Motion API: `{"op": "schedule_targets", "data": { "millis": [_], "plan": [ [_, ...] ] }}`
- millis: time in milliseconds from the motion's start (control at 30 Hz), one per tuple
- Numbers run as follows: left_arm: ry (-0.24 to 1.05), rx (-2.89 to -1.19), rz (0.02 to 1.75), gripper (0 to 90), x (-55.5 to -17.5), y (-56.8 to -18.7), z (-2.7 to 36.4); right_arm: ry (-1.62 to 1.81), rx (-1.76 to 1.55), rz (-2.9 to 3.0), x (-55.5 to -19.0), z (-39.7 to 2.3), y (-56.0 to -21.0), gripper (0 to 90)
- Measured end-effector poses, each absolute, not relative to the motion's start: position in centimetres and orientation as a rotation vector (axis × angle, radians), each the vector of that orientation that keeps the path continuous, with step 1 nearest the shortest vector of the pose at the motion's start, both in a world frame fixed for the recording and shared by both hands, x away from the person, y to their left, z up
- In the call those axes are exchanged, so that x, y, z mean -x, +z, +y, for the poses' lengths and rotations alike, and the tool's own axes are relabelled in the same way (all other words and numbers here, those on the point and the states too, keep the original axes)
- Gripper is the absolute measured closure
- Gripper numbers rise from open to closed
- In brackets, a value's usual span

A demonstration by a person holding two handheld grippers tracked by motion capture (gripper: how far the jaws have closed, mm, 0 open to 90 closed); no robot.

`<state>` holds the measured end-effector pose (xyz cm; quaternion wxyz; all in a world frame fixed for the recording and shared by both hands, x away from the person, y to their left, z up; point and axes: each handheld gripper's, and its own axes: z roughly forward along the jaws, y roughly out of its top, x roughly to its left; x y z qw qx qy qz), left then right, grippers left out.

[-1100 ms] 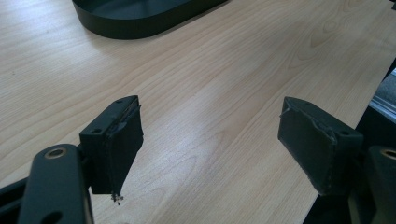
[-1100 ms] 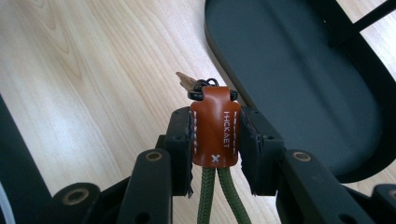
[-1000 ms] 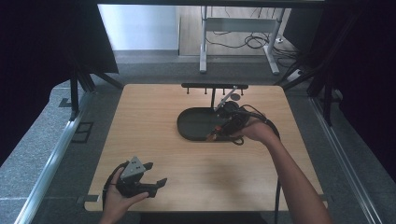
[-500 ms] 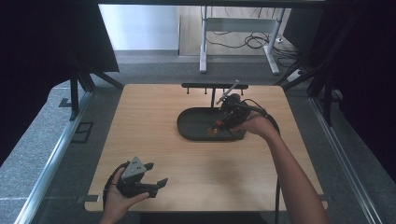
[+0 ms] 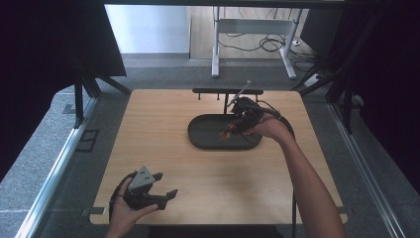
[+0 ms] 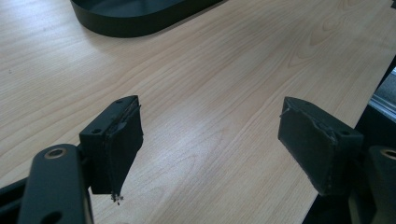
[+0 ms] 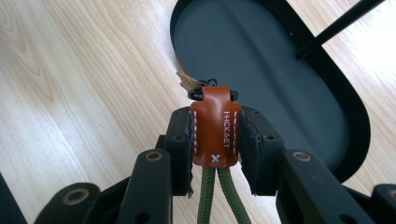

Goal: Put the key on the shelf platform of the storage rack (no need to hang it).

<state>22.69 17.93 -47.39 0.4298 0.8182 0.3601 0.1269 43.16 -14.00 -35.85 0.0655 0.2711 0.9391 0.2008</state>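
A brown leather key fob [image 7: 215, 126] with white stitching, a green cord below it and a black ring at its top sits between the jaws of my right gripper [image 7: 215, 135], which is shut on it. The right gripper [image 5: 233, 128] hangs over the right part of the black oval tray [image 5: 208, 140], with the fob [image 5: 227, 133] dangling just above the tray floor. My left gripper [image 5: 159, 188] rests near the table's front left edge, held in a hand. Its jaws stand wide apart over bare wood, left gripper [image 6: 210, 140] open and holding nothing.
The oval tray [image 7: 261, 60] lies mid-table toward the back. Behind it stands a low black rack [image 5: 227, 92] with a thin rod leaning at its right. A black cable trails from the right gripper along the forearm. The table's right edge [image 6: 373, 79] is close to the left gripper.
My right gripper has lifted and moved toward the back right over the tray with the fob in it. The left gripper has stayed in place.
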Motion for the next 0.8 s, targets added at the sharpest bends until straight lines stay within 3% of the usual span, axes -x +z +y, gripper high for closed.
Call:
{"op": "schedule_targets", "data": {
  "millis": [800],
  "plan": [
    [0.315, -2.036, 0.901, 22.0, -22.8, -47.5, 18.2, 0.574, -0.813, 2.836, -45.9, -12.6, -37.0, 66.2]
  ]
}}
